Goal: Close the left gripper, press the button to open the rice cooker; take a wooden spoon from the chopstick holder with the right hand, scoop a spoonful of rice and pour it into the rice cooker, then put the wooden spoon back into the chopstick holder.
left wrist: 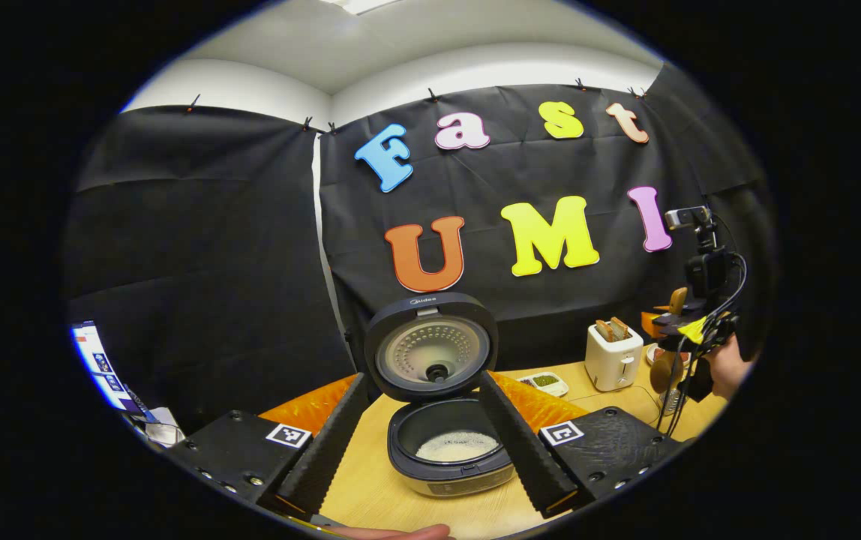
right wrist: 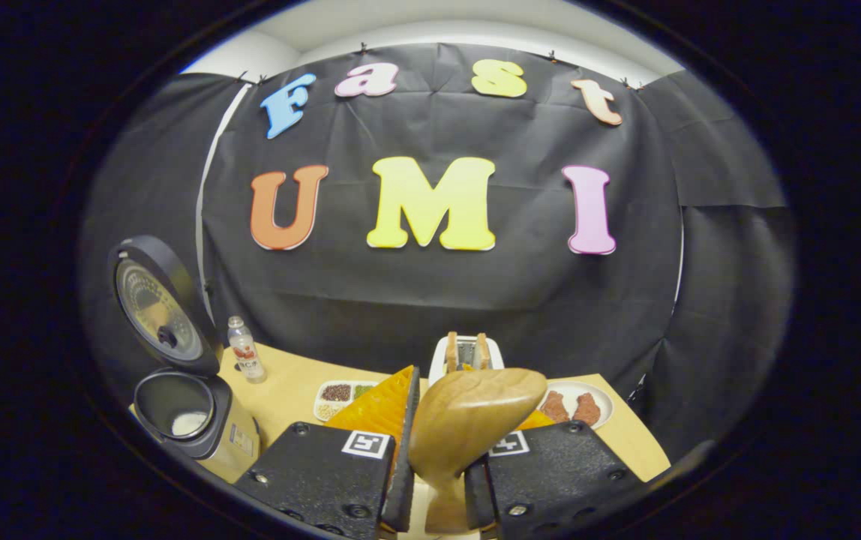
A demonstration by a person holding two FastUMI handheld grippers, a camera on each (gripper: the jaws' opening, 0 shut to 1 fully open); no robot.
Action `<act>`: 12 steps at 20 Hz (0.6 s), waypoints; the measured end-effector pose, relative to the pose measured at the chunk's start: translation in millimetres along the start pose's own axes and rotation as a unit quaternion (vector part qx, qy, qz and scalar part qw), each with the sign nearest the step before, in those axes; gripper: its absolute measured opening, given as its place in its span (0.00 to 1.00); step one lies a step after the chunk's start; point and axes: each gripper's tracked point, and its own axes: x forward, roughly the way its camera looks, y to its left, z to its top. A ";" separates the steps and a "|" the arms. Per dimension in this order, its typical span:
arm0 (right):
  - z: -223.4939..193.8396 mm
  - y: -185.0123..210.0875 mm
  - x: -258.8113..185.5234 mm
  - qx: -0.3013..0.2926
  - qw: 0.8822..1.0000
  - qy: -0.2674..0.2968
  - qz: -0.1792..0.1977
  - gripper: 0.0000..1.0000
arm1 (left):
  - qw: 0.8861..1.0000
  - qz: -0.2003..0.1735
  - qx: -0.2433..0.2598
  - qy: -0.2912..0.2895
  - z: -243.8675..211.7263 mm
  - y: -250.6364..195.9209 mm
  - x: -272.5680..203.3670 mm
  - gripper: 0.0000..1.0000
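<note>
Here, in the left gripper view, the left gripper (left wrist: pixel 430 442) hung with its fingers wide apart, framing the rice cooker (left wrist: pixel 449 450) – lid (left wrist: pixel 430 346) up, white rice (left wrist: pixel 457 445) in the pot. Far right, the right gripper (left wrist: pixel 682 330) sat near the toaster (left wrist: pixel 613 355).

In the right gripper view, the right gripper (right wrist: pixel 436 480) was clamped on the wooden spoon (right wrist: pixel 468 424), bowl tilted up, the cooker (right wrist: pixel 190 420) well off to one side. Judged risk: the rounded handle twisting between the fingers – spilling rice or missing the chopstick holder.
</note>
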 end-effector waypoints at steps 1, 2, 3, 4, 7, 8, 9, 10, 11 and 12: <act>-12.2 9.6 3.1 -0.005 1.000 0.011 0.006 0.28 | 1.000 -0.001 -0.003 0.002 -2.8 0.9 -0.1 0.95; -19.9 17.4 6.7 -0.009 1.000 0.014 0.007 0.28 | 1.000 0.000 -0.004 0.004 -4.7 2.8 1.3 0.96; -31.8 24.3 10.9 -0.018 0.999 0.027 0.009 0.28 | 1.000 0.001 -0.003 0.004 -5.7 5.1 2.1 0.96; -44.7 28.7 14.3 -0.028 0.999 0.032 0.008 0.28 | 1.000 0.002 -0.001 0.005 -7.8 6.9 4.3 0.95; -81.9 38.1 21.5 -0.066 0.996 0.057 -0.001 0.28 | 1.000 0.007 0.001 0.009 -12.9 11.4 6.3 0.95; -91.5 40.5 22.9 -0.079 0.995 0.061 -0.003 0.28 | 1.000 0.008 0.003 0.012 -15.3 12.9 7.1 0.96; -100.7 43.1 25.7 -0.093 0.993 0.067 -0.007 0.28 | 1.000 0.009 0.004 0.013 -16.7 14.9 7.8 0.95; -109.2 45.0 27.0 -0.103 0.992 0.073 -0.005 0.28 | 1.000 0.012 0.004 0.015 -17.8 18.1 10.0 0.95; -116.3 46.4 27.4 -0.111 0.991 0.078 -0.005 0.28 | 1.000 0.014 0.004 0.016 -18.0 20.2 10.5 0.95; -122.2 48.4 28.0 -0.118 0.990 0.081 -0.004 0.28 | 1.000 0.017 0.004 0.016 -19.2 21.5 10.8 0.96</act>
